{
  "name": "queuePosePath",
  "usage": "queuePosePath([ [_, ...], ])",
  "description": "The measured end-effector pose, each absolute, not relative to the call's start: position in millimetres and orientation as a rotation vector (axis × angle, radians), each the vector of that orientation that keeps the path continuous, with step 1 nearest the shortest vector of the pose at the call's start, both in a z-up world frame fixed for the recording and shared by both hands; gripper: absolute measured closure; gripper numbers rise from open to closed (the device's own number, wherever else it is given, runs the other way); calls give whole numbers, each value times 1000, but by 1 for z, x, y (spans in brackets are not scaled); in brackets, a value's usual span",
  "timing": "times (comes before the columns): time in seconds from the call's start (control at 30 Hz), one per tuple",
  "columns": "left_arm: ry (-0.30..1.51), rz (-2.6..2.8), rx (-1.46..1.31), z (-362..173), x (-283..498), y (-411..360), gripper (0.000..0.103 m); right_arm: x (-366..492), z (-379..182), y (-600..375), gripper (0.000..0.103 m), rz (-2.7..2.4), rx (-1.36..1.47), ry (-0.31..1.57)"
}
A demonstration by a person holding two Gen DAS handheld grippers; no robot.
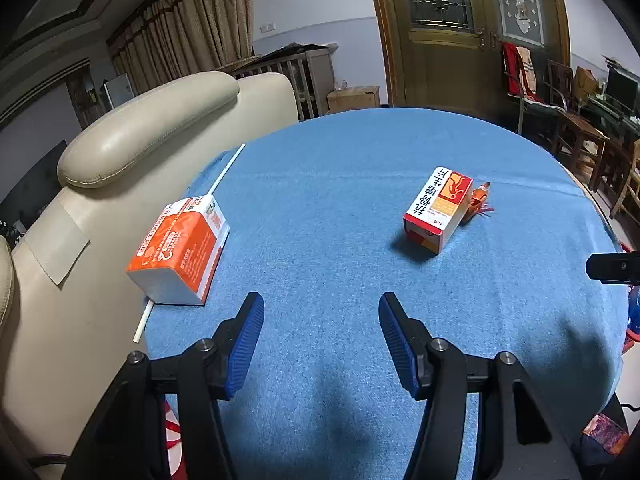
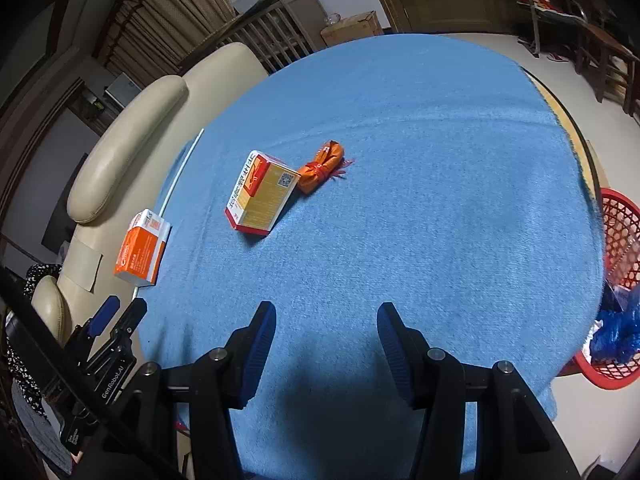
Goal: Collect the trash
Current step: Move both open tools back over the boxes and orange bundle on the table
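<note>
Three bits of litter sit on the blue cloth (image 2: 420, 168) of the round table: at the left edge an orange-and-white carton (image 1: 178, 246) lying over a white straw (image 1: 226, 170), then toward the middle a red-and-yellow box (image 1: 438, 208) with an orange wrapper (image 2: 322, 166) just beside its far end. Both the left gripper (image 1: 321, 346) and the right gripper (image 2: 326, 354) hover low over the near cloth, jaws spread wide and holding nothing. Off the table's right side stands a red mesh basket (image 2: 618, 236) with blue plastic in it.
</note>
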State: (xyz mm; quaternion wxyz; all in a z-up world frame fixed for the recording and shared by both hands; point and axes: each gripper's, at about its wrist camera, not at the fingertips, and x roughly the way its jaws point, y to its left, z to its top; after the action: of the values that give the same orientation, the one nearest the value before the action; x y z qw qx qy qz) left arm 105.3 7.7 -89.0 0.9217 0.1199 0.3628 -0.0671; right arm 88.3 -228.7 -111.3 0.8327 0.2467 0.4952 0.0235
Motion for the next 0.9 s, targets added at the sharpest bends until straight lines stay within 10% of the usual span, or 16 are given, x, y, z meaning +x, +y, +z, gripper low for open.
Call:
queuePosePath([
  [0.9, 760, -286, 167, -80, 172, -12, 40, 171, -120, -251, 46, 6, 661, 1038],
])
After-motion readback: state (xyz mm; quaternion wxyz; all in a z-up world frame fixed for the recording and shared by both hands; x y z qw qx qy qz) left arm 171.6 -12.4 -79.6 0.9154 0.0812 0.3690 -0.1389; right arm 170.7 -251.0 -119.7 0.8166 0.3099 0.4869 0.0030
